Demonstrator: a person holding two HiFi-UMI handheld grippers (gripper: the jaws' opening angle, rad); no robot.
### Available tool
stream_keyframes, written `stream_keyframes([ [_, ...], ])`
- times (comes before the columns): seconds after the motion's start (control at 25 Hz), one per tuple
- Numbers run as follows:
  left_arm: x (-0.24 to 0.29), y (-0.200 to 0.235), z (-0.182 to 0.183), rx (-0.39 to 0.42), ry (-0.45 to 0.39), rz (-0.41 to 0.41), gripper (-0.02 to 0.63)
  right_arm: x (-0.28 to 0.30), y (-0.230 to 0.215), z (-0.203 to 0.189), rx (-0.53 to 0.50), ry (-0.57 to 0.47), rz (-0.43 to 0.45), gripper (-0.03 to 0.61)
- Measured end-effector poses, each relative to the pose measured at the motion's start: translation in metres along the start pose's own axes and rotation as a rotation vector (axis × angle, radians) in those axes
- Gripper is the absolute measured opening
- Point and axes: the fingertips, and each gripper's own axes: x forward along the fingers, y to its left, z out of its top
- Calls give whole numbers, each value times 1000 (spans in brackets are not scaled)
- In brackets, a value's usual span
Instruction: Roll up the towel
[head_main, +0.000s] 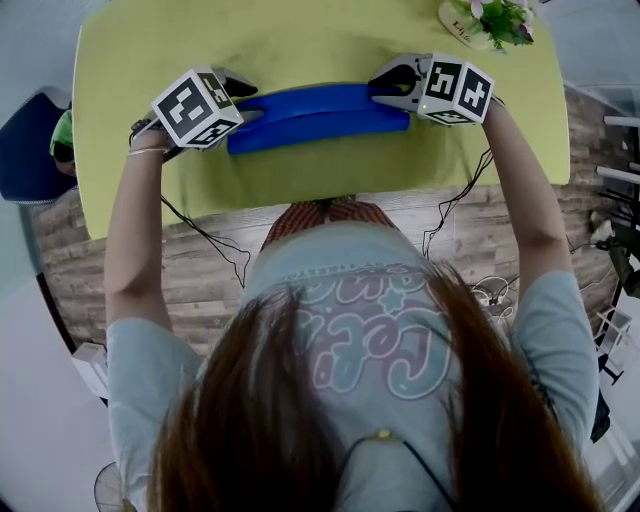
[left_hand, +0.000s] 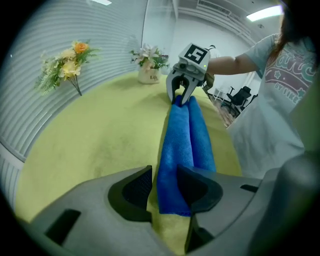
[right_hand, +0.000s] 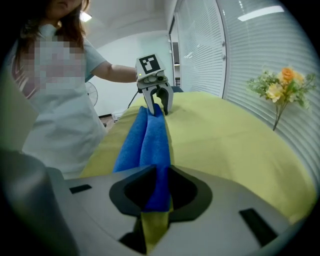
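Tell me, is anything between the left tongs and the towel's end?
Nothing visible is. The towel end already lies between the left tongs, whose pads straddle it with a gap on one side. The right tongs pinch the other end. Both ends lie on the yellow table.

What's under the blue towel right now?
Only the yellow-green table shows around the blue towel. Whatever lies directly beneath its folds is covered. Nothing pokes out at its edges.

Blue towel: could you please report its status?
Left gripper open astride one end of long folded blue cloth towel. Right gripper shut on other end. Not yet rolled; potted flowers well clear.
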Motion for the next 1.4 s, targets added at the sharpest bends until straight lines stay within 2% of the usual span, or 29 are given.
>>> stream_keyframes([
  [0.04, 0, -2, 0, -1, 0, 3, 143, 0, 1, 0, 13, -8, 5, 78],
  [0.16, 0, -9, -1, -20, -16, -15, 78, 0, 1, 0, 42, -25, 9, 80],
  [0.4, 1, -11, -2, -2, 9, -42, 60, 2, -1, 1, 120, -26, 19, 78],
  [0.44, 1, -11, -2, 4, 9, -40, 55, 3, 2, 2, 111, -27, 21, 32],
  [0.68, -4, -10, 0, 36, -46, 26, 38, -1, 7, 5, -18, -22, -115, 29],
  [0.92, -17, -11, 8, 149, -98, 219, 38, -13, 10, 16, -174, -54, -281, 29],
  [1.08, -24, -15, 10, 235, -122, 401, 38, -22, 15, 28, -318, -76, -401, 30],
  [1.24, -29, -18, 11, 261, -187, 539, 38, -24, 20, 30, -414, -109, -488, 29],
  [1.4, -36, -37, 11, 357, -246, 683, 38, -23, 44, 23, -619, -60, -563, 29],
])
